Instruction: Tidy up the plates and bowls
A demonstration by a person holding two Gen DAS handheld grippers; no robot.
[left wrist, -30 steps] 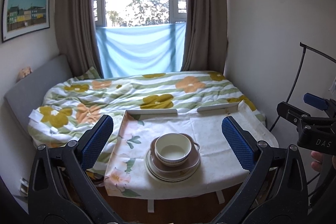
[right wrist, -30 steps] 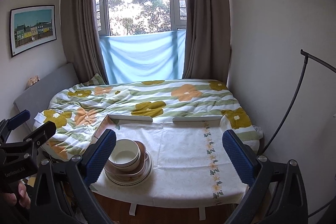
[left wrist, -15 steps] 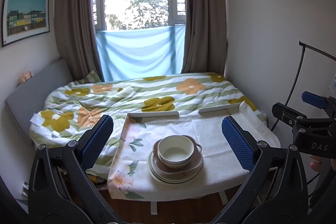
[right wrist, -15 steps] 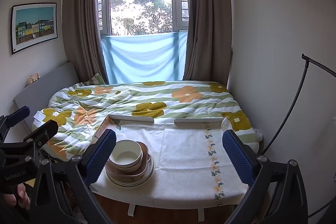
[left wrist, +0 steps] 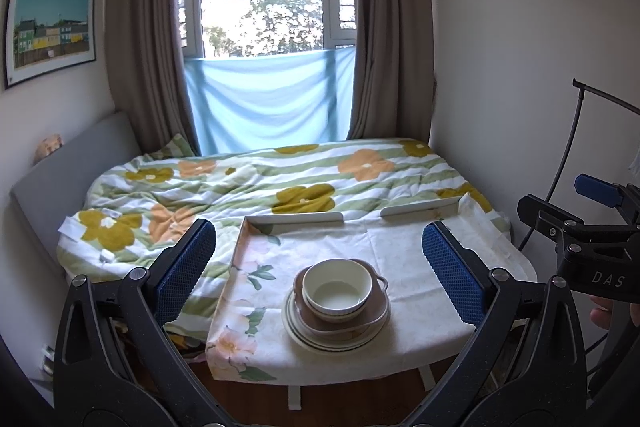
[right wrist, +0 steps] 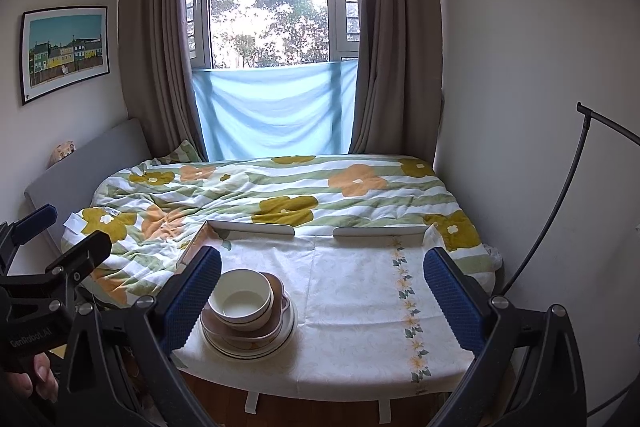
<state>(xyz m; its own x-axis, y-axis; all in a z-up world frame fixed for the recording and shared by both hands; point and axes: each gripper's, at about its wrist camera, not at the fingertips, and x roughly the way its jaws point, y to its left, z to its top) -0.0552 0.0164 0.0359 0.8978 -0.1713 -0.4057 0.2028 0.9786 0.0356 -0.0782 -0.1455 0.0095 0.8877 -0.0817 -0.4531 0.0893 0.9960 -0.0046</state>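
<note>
Your left tool hangs nearest the camera with its blue-padded fingers spread wide apart and nothing between them, well short of the dishes. Your right tool is the same: its fingers are far apart, holding nothing, and in its own view the left pad overlaps the edge of the stack only because it sits in front of it, not touching. In the left wrist view the right tool shows at the right edge, with a fingertip of your hand beneath it. Just beyond the tools, the bench is covered by a pale floral cloth, and the dishes stand near its front edge toward the left side. They form one stack: a white bowl sits upright on top, inside a brown dish with small handles, which rests on a pile of cream plates with dark rim lines. The right half of the bench is bare cloth. At the far edge of the bench two low white rails stand up. Behind them lies a bed under a green-striped quilt with yellow and orange flowers, then brown curtains around a window whose lower part is covered by a light blue sheet. A framed picture of coloured houses hangs on the left wall.
</note>
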